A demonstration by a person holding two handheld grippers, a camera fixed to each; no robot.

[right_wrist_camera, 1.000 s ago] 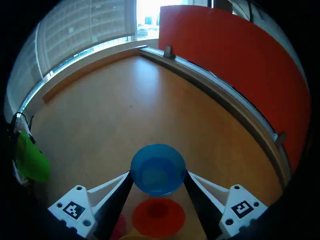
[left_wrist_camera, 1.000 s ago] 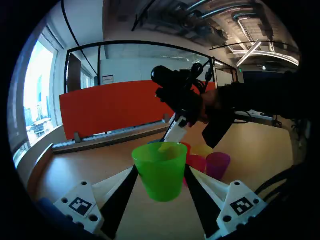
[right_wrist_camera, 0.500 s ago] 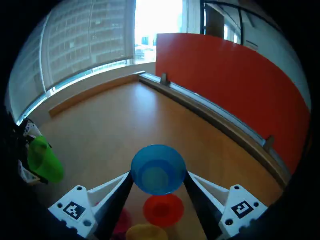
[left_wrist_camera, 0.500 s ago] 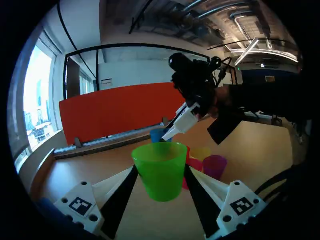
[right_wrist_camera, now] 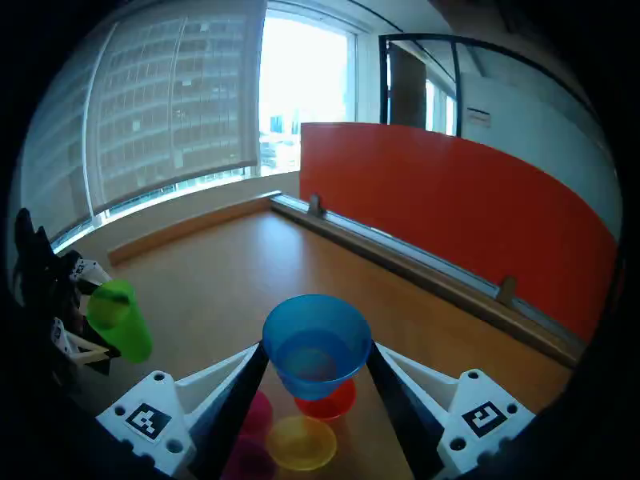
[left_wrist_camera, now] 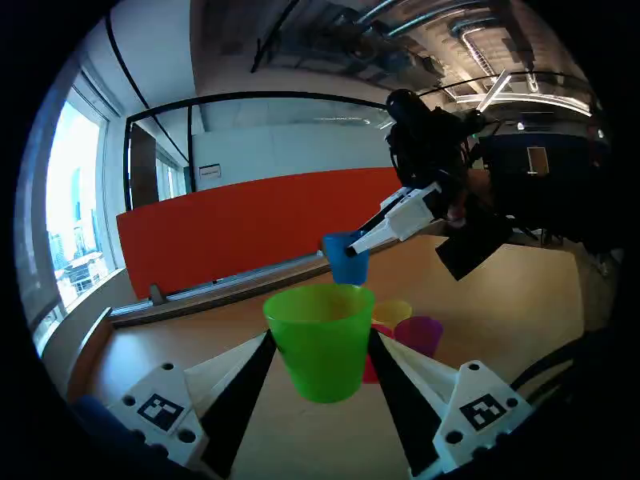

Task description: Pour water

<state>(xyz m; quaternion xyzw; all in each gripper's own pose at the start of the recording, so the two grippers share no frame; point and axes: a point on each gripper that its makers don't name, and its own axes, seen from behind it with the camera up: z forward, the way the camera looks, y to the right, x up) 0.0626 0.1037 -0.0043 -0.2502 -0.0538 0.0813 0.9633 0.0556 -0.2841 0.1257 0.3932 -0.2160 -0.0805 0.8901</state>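
Wood table [left_wrist_camera: 512,296], orange divider [left_wrist_camera: 240,224] behind. Left gripper [left_wrist_camera: 322,340] clamped on green cup [left_wrist_camera: 320,360], bottom centre. Right gripper [right_wrist_camera: 318,356] clamped on blue cup [right_wrist_camera: 317,336], centre, above spare cups [right_wrist_camera: 302,442]. Risk: 2 rims well apart; early tilt spills onto table.

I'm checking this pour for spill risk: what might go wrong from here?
1. The blue cup hangs apart from the green cup, not over it; tilting now would wet the table.
2. The red cup, yellow cup and purple cup stand just under the blue cup; lowering it may knock them.
3. Both held cups taper, so one might slip when tilted.
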